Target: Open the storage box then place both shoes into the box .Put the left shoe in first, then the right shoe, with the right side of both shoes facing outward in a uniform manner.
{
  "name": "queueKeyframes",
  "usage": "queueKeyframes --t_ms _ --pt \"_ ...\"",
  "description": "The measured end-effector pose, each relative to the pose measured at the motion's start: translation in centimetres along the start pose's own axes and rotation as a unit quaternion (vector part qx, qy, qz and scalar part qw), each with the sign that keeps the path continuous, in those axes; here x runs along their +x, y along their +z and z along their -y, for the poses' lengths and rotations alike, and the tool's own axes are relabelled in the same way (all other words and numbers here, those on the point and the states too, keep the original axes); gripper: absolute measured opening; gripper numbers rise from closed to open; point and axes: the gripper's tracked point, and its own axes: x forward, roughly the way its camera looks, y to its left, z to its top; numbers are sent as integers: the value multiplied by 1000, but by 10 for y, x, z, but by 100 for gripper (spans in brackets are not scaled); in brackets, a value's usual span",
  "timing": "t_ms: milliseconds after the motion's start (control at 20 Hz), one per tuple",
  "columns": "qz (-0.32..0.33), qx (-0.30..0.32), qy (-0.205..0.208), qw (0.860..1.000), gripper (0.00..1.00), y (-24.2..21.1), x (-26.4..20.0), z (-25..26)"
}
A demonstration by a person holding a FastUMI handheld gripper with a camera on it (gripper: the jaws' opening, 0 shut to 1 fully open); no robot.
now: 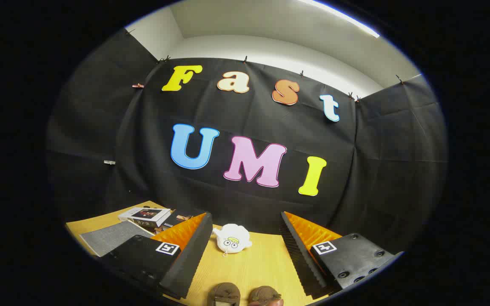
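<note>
The gripper (245,250) is held high with its fingers spread wide and empty, presumably so the wooden table (262,263) can be surveyed, where the two brown shoes (245,294) are seen side by side, just below and between the fingers.

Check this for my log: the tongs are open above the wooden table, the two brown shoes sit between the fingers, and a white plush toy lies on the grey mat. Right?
Not quite. The gripper view shows the white plush toy on the bare wooden table, beyond the fingers, not on the grey mat. The open tongs and two brown shoes are as you said.
</note>
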Motion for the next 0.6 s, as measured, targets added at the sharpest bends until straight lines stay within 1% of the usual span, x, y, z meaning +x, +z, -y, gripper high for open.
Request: queueKeyframes --t_ms 600 --pt "-3 -8 -9 1000 97 1 5 5"
